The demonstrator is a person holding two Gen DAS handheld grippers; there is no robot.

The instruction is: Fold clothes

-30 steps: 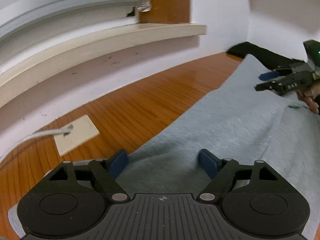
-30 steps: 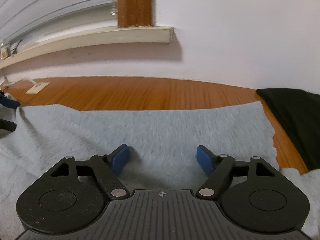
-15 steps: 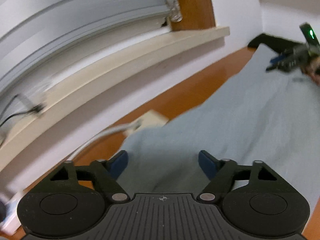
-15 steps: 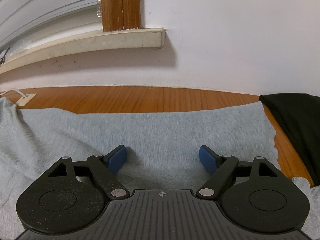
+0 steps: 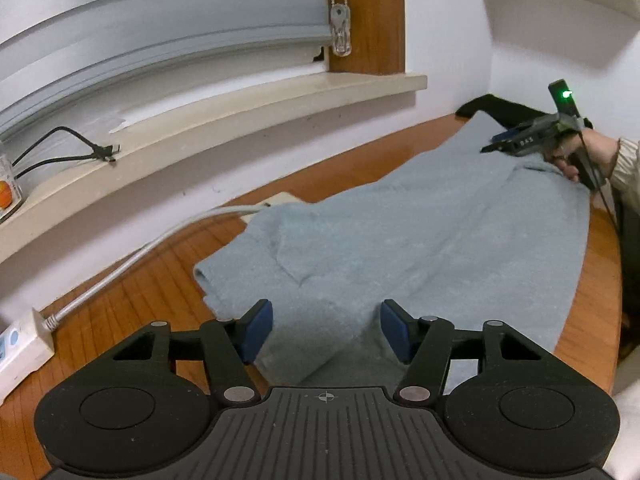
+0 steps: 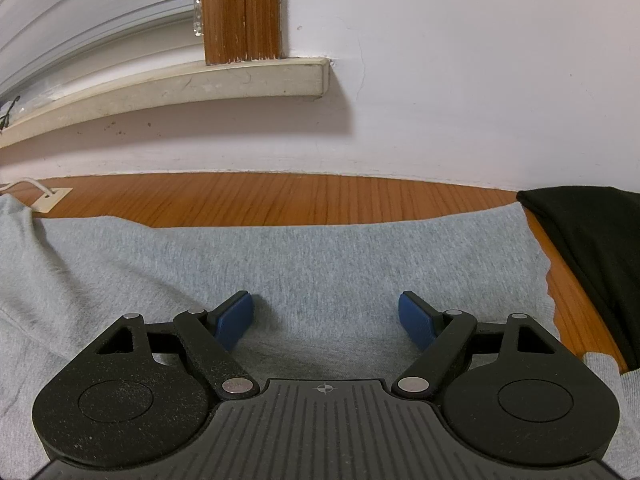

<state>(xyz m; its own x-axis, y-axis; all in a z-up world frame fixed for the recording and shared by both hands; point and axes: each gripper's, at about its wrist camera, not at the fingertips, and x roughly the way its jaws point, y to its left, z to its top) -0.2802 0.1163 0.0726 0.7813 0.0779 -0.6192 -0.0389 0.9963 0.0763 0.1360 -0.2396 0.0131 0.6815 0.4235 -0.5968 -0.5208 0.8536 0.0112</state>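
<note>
Grey garment [image 5: 420, 240]: spread flat on the wooden counter [image 5: 132, 292], one sleeve end lying toward the window side; also fills the foreground of the right wrist view [image 6: 280, 256].
Left tongs [image 5: 326, 332]: over the near edge of the grey garment, jaws apart and just been closing; cloth lies under the gap, blue pads [image 5: 256, 330] not pressing it.
Right tongs [image 6: 326, 316]: jaws wide apart over the grey garment, gripping nothing; seen from the left wrist view [image 5: 504, 142] held in a hand [image 5: 580, 152] at the far end of the cloth.
Black cloth [image 6: 592, 248]: on the counter, beside the garment's far edge.
Power strip [image 5: 20, 348]: at the counter's left edge, cable running toward the wall.
Window sill [image 5: 224, 116]: above the counter, a black cable [image 5: 72, 148] lying on it.
</note>
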